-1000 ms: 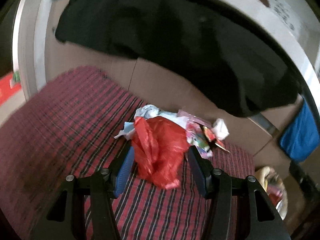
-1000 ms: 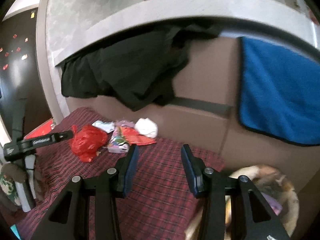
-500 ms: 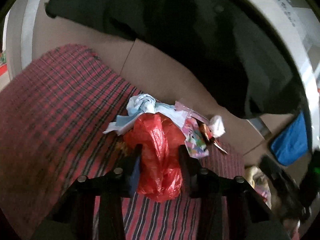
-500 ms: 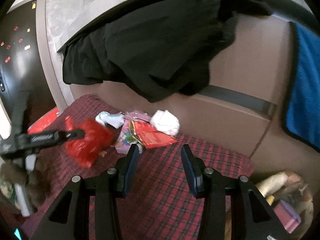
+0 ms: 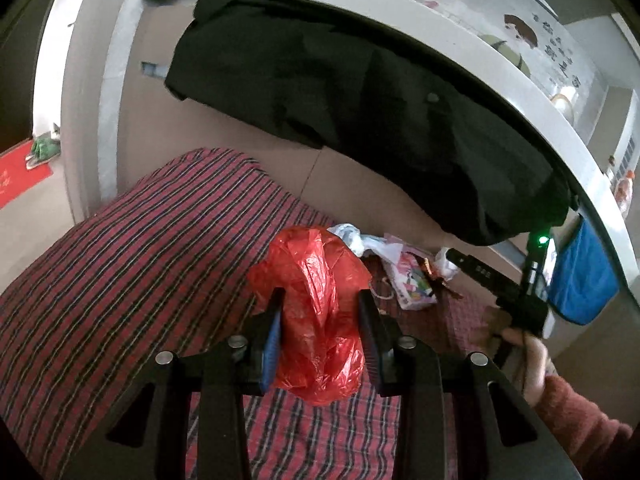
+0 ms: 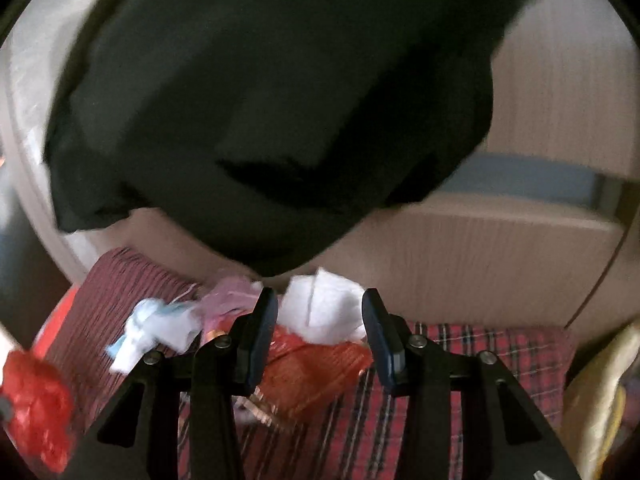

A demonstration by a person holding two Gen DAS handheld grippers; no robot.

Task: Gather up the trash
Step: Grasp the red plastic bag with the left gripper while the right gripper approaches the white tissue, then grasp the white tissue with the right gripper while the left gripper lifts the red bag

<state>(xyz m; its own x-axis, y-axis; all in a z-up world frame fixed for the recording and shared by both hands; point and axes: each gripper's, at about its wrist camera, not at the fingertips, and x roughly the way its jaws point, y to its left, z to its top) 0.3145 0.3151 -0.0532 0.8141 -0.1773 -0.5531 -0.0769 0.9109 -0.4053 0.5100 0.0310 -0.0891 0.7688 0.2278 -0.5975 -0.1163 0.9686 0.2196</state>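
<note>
The red bag (image 5: 316,320) is clamped between the pads of the left claw (image 5: 320,336), crumpled and bulging above and below the grip, and is carried clear of the plaid bed cover (image 5: 132,264); those jaws have just been closing, with the bag between them. In the right wrist view the same bag is seen at the far left edge, well apart from the rest of the litter.

The right claw (image 6: 316,332) is released, its jaws spread with nothing pinched. The white wad (image 6: 324,308) is framed directly ahead, between and just beyond the two tips, at the foot of the brown board (image 6: 460,256). An orange wrapper (image 6: 316,364) lies flat under the jaws, nearer than the wad, its long side running across the gap. A blue-and-white scrap (image 6: 154,322) and a pink packet (image 6: 228,300) are found to the left of the claw line.

The right claw is judged the nearer one to this pile, the left being occupied. A short push forward and down appears to be all that is needed, though the wrapper beneath may be caught along with the wad. The view is blurred, so contact with either cannot be told.
</note>
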